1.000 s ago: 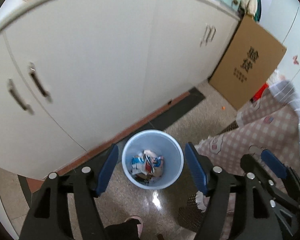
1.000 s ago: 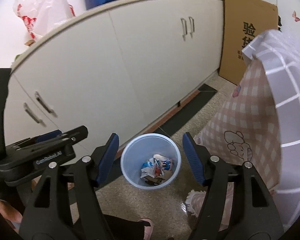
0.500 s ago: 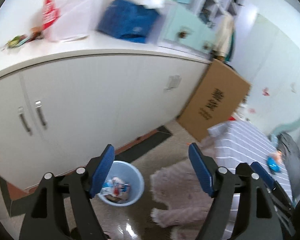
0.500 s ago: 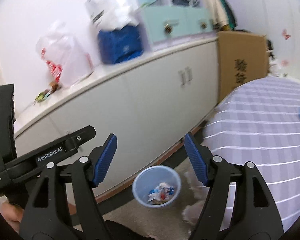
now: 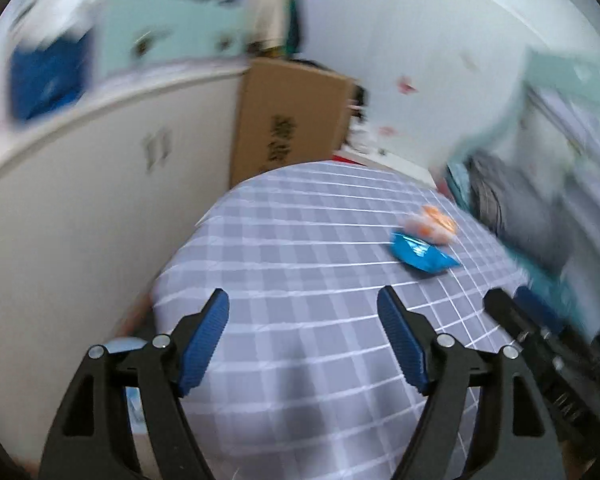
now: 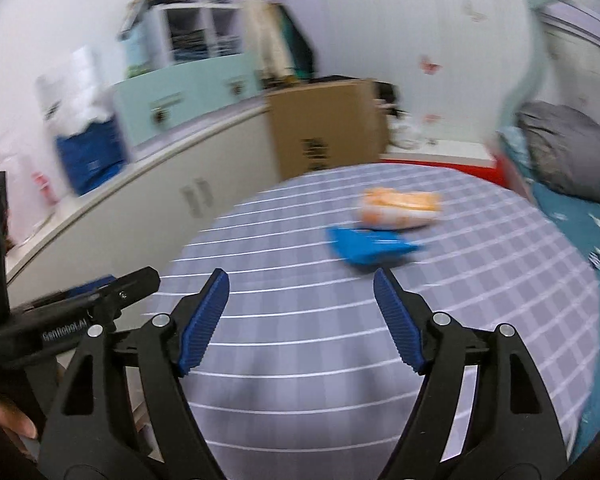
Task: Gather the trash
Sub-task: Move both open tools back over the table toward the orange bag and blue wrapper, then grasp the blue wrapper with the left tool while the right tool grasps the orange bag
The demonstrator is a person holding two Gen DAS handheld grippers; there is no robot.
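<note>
A blue snack wrapper [image 5: 422, 255] and an orange and white wrapper [image 5: 430, 226] lie on the far right part of a round table with a grey checked cloth [image 5: 300, 264]. They also show, blurred, in the right wrist view: the blue wrapper [image 6: 370, 246], the orange one [image 6: 400, 206]. My left gripper [image 5: 303, 304] is open and empty above the table's near side. My right gripper [image 6: 301, 286] is open and empty, just short of the blue wrapper. A sliver of the blue bin [image 5: 126, 347] shows behind the left finger.
White cabinets [image 5: 80, 184] run along the left, with a cardboard box [image 5: 288, 120] leaning at their far end. A bed with a grey pillow [image 6: 568, 160] lies to the right. The other gripper [image 6: 72, 320] shows at the left of the right wrist view.
Both grippers have swung up and right, from the blue bin on the floor to over the checked table. The two wrappers have come into view. Both stay open.
</note>
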